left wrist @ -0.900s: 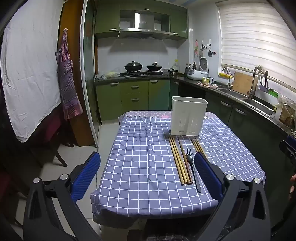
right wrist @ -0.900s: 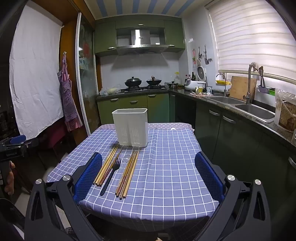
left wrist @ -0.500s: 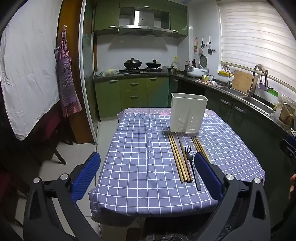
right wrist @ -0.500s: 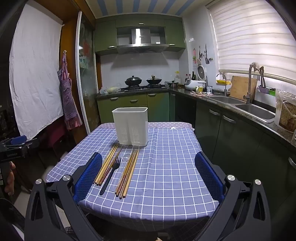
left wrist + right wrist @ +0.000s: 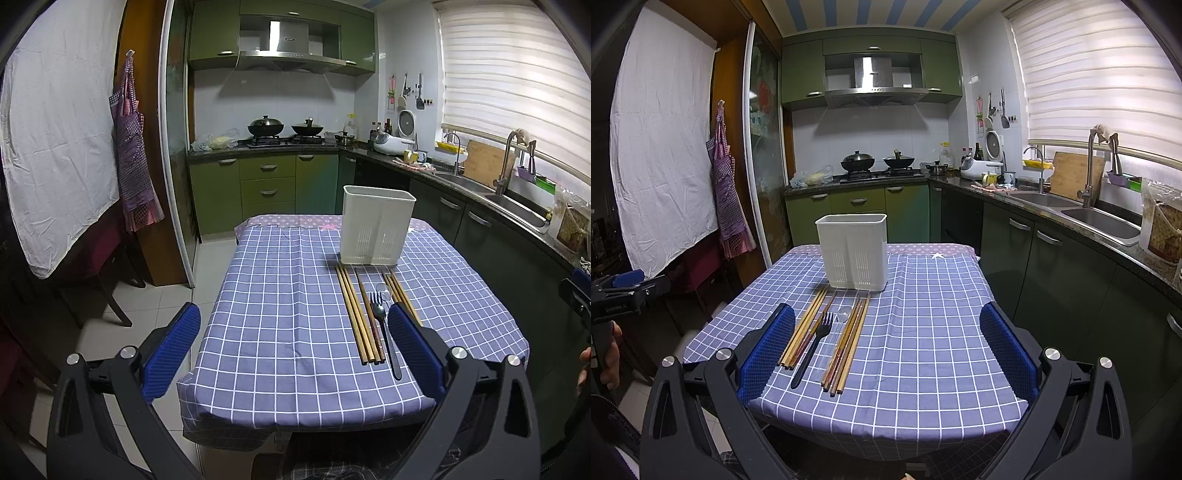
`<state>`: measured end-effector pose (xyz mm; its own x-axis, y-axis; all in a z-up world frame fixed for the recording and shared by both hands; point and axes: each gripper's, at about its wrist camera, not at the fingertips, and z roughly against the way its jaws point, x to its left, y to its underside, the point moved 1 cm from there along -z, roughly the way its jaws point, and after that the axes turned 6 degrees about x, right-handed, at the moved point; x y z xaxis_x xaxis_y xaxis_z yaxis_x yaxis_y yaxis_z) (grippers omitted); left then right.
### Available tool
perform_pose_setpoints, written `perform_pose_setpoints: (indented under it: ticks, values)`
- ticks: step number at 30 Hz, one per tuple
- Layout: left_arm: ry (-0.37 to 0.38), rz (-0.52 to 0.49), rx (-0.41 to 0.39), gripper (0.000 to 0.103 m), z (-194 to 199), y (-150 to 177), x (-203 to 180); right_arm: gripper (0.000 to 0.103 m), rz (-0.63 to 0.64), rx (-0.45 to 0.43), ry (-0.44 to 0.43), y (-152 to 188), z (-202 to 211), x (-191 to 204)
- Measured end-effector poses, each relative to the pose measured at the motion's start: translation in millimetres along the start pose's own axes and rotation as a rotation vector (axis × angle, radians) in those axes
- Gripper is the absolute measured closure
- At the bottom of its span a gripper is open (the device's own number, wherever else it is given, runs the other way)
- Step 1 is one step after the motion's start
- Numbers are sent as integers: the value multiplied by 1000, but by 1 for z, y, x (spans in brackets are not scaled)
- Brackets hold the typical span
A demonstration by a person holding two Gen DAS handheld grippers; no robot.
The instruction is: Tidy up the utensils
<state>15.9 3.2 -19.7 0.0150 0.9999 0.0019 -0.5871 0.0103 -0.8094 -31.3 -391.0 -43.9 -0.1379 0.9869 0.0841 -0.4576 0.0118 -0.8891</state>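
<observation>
A white two-compartment utensil holder (image 5: 376, 225) (image 5: 853, 251) stands upright on the table with the blue checked cloth (image 5: 288, 325) (image 5: 931, 332). In front of it lie a bundle of wooden chopsticks (image 5: 356, 317) (image 5: 803, 325), a black fork (image 5: 384, 332) (image 5: 812, 343), a clear plastic spoon (image 5: 834, 336) and a second bundle of chopsticks (image 5: 400, 295) (image 5: 849, 343). My left gripper (image 5: 295, 347) is open and empty, held before the table's near edge. My right gripper (image 5: 888, 350) is open and empty above the near edge.
Green kitchen cabinets, a stove with two woks (image 5: 284, 129) and a sink counter (image 5: 1071, 210) run behind and to the right of the table. A dark chair (image 5: 99, 273) and a hanging apron (image 5: 135, 155) are at the left.
The left wrist view has drifted slightly. The utensils and the holder have not moved, and both grippers stay open.
</observation>
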Motion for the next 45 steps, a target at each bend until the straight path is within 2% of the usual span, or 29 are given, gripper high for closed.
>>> perform_pose_setpoints:
  ticks: [45]
  values:
    - [7,-6,-1,6,12,-6,-7,4,7,-5,5,-6,1,1]
